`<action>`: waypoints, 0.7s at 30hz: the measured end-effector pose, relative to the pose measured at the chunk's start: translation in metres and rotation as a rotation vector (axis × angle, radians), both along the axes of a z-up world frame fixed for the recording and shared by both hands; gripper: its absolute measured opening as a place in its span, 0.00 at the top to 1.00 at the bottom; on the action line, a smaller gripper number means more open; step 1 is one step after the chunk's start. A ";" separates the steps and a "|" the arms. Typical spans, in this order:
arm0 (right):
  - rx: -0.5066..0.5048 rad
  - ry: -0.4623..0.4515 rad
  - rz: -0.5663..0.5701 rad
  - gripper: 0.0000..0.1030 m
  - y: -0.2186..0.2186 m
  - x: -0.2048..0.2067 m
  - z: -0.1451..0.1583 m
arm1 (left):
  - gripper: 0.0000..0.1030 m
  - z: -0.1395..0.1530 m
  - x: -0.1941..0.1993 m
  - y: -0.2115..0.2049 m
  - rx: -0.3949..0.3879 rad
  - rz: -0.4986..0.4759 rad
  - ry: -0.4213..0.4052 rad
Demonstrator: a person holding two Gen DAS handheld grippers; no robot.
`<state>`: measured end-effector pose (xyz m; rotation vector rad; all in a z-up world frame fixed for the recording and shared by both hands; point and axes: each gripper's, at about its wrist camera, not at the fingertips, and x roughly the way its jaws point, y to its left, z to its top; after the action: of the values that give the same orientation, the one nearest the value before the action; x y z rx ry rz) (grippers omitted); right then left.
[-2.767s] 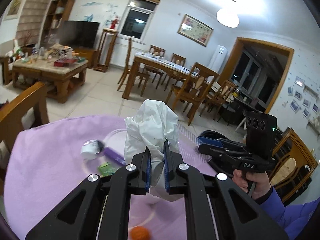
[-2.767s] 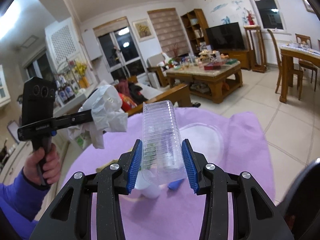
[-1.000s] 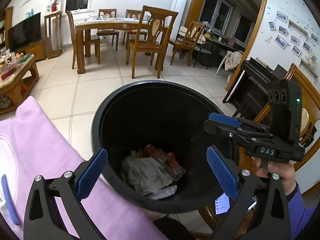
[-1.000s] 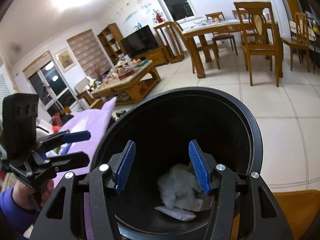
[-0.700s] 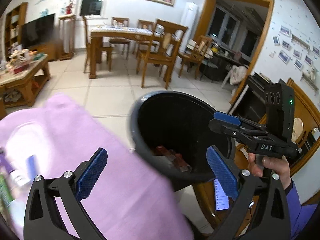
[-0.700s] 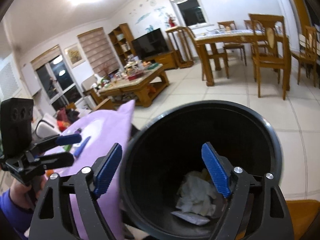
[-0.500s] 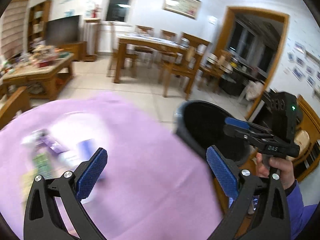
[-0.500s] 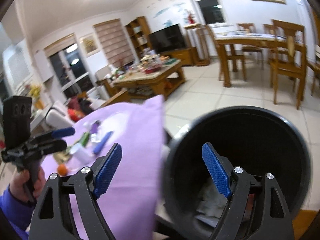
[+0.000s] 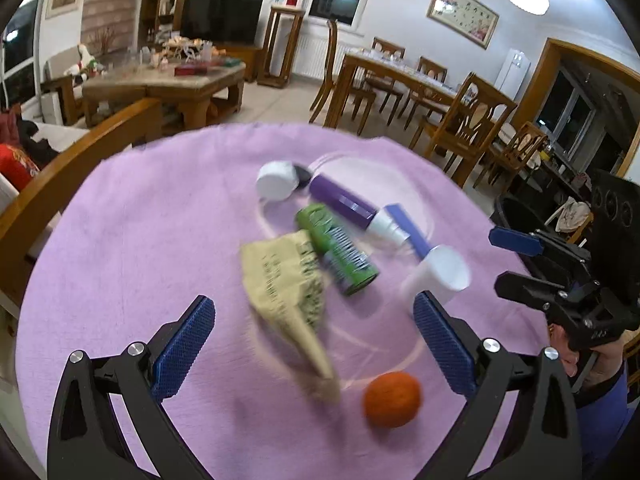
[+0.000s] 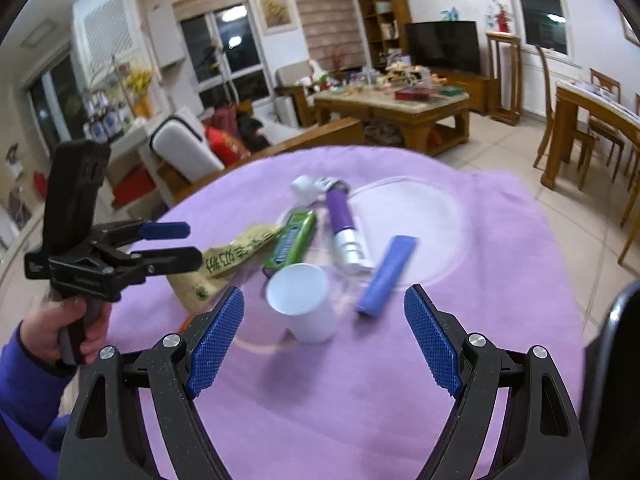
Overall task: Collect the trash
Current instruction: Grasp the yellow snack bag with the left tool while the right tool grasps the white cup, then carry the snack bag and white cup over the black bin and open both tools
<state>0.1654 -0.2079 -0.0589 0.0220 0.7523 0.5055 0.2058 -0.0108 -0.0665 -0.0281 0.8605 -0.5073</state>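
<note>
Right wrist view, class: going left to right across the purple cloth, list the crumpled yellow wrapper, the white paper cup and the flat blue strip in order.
crumpled yellow wrapper → white paper cup → flat blue strip

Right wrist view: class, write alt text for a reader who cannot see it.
The open right gripper, empty, points down at a round table under a purple cloth, strewn with a white paper cup on its side, a blue strip, a purple tube, a green packet and a beige wrapper. The left gripper hangs open at left.
</note>
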 end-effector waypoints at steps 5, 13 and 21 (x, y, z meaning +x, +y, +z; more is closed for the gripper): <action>-0.033 0.048 0.017 0.30 0.021 0.012 -0.016 | 0.26 -0.022 -0.001 0.008 0.029 -0.036 0.048; -0.032 0.087 0.023 0.53 0.023 0.017 -0.031 | 0.56 -0.033 0.000 0.020 0.046 -0.027 0.054; 0.001 0.068 0.023 0.59 0.015 0.011 -0.022 | 0.66 -0.028 -0.007 0.022 0.096 -0.038 0.006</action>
<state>0.1769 -0.1930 -0.0814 0.0320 0.8196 0.5290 0.1989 0.0114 -0.0941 0.0751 0.8914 -0.5008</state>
